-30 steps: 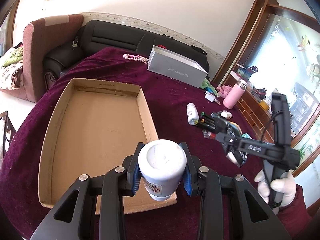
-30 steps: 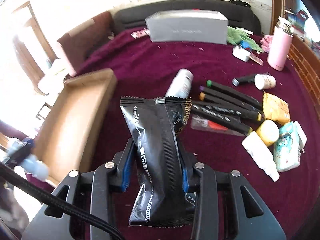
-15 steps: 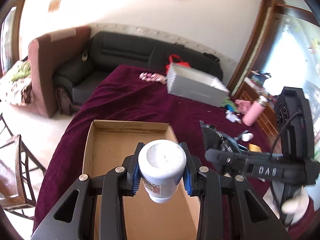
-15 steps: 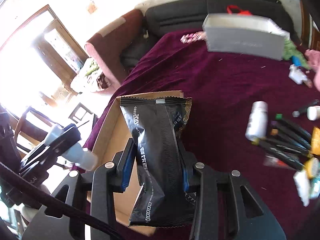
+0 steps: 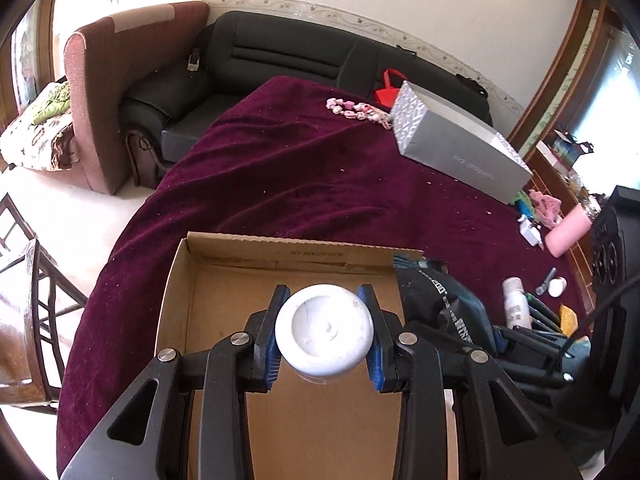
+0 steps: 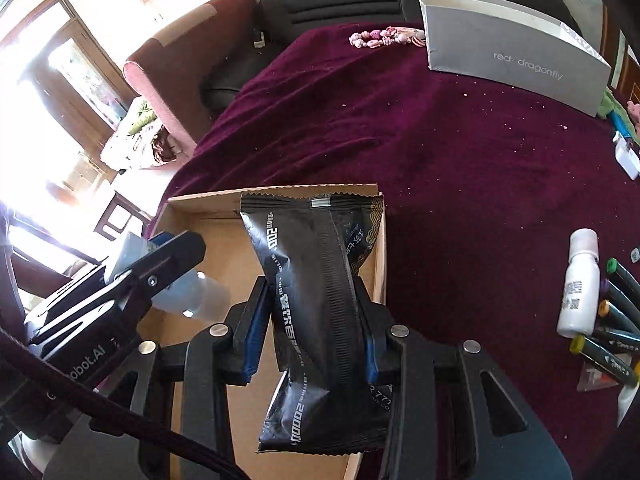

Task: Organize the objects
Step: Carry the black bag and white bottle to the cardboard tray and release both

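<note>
A: What is the biggest thing there?

B: The table with the dark red cloth [image 5: 304,184]. On it lies an open cardboard box [image 5: 176,312], and far back a long grey box [image 6: 516,60] with pink beads [image 6: 384,38] just beside it.

A: And the two grippers?

B: Both hang over the cardboard box. The left gripper [image 5: 324,334] has its blue pads [image 5: 272,356] pressed on a white bottle [image 5: 325,334], one pad on each side. The bottle fills the gap between them and its round end faces the camera.

A: What about the right one?

B: The right gripper [image 6: 316,328] pinches a black snack packet [image 6: 316,300] around its middle. The packet sticks out past the fingers at both ends, and its top edge is over the far wall of the box.

A: Is anything else near?

B: Off to the right, on the cloth, lie a small white bottle [image 6: 580,284] and some marker pens [image 6: 616,320], just beside each other.
</note>
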The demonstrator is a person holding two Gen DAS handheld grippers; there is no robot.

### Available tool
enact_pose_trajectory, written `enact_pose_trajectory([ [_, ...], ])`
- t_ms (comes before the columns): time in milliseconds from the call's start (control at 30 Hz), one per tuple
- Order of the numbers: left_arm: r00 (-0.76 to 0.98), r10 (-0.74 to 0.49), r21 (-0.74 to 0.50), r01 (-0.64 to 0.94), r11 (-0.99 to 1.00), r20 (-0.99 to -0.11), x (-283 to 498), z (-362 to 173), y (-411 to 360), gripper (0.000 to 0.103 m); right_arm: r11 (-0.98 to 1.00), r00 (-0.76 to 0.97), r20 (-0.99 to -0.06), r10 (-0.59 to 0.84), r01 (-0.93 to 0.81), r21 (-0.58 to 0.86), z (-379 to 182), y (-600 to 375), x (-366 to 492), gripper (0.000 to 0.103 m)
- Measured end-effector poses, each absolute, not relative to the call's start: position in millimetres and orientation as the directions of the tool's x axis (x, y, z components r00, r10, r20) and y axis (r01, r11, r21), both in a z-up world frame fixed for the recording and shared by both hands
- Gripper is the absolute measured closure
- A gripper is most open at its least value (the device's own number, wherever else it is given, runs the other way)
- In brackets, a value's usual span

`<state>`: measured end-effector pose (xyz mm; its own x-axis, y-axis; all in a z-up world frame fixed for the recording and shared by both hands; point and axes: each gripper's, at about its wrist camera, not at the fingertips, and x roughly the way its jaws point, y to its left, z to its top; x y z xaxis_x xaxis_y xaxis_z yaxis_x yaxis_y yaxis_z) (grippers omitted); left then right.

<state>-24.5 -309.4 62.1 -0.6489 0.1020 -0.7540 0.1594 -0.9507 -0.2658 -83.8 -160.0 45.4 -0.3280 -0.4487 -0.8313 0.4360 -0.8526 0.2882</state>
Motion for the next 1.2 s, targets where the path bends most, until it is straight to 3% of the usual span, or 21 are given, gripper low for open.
enact_pose_trajectory([
  [367,-0.637,0.052,-0.226,0.195,-0.954,-0.769,-38.1,48.0,-306.4,0.074,-0.846,-0.317,-0.832,-0.455,0.447,0.292,30.2,-165.4,-88.5,0.067],
  [933,-0.690,-0.058,-0.125,0.212,-0.969,-0.722,-14.3,80.2,-289.2,0.064,-0.838,-0.383,-0.777,-0.499,0.442,0.320,51.4,-144.3,-77.7,0.064],
  [1200,-0.712,-0.085,-0.058,0.174,-0.983,-0.697,21.4,94.7,-254.7,0.060,-0.827,-0.457,-0.696,-0.553,0.401,0.394,90.4,-91.6,-47.3,0.052],
])
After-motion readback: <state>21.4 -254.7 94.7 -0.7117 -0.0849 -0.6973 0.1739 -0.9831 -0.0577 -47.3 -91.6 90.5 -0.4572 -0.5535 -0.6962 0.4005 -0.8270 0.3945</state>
